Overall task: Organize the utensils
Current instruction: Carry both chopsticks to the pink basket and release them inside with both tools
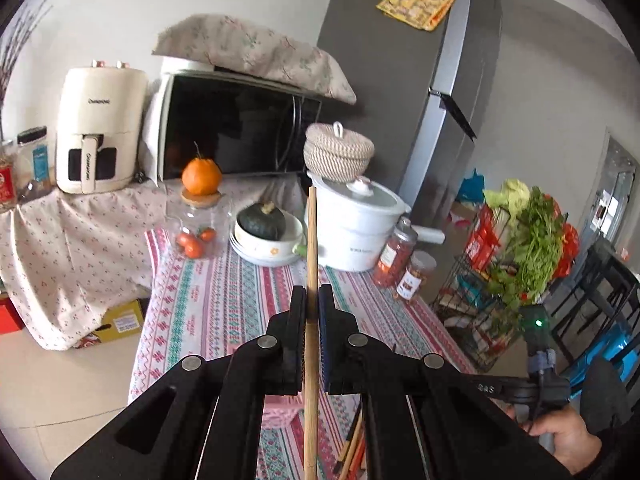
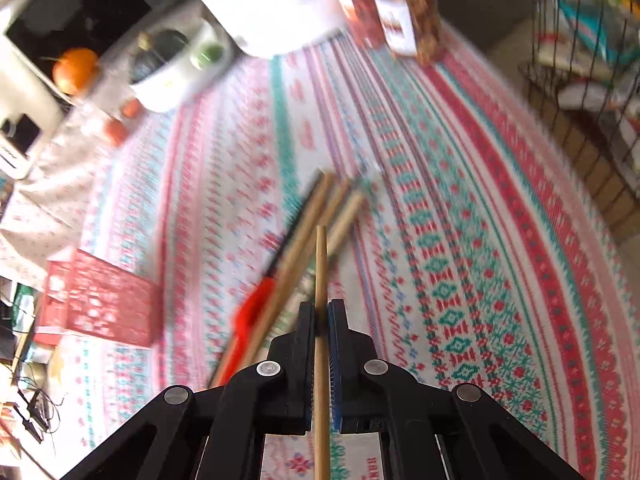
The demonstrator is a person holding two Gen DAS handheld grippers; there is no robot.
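- Left tool (image 1: 313,294) pinches a long pale wooden chopstick (image 1: 311,240), raised over the striped pink-and-teal tablecloth surface (image 1: 224,300)
- Right tool (image 2: 321,308) pinches a second light wooden chopstick (image 2: 321,264) above that surface
- Loose wooden chopsticks (image 2: 316,216) lie on the surface beside a pink perforated plastic basket (image 2: 100,304)

Left gripper (image 1: 313,300): jaws closed, raised, pointing forward. Right gripper (image 2: 321,314): jaws closed, angled downward over worktop (image 2: 480,240).

Home kitchen: microwave (image 1: 240,128), fridge (image 1: 400,92).
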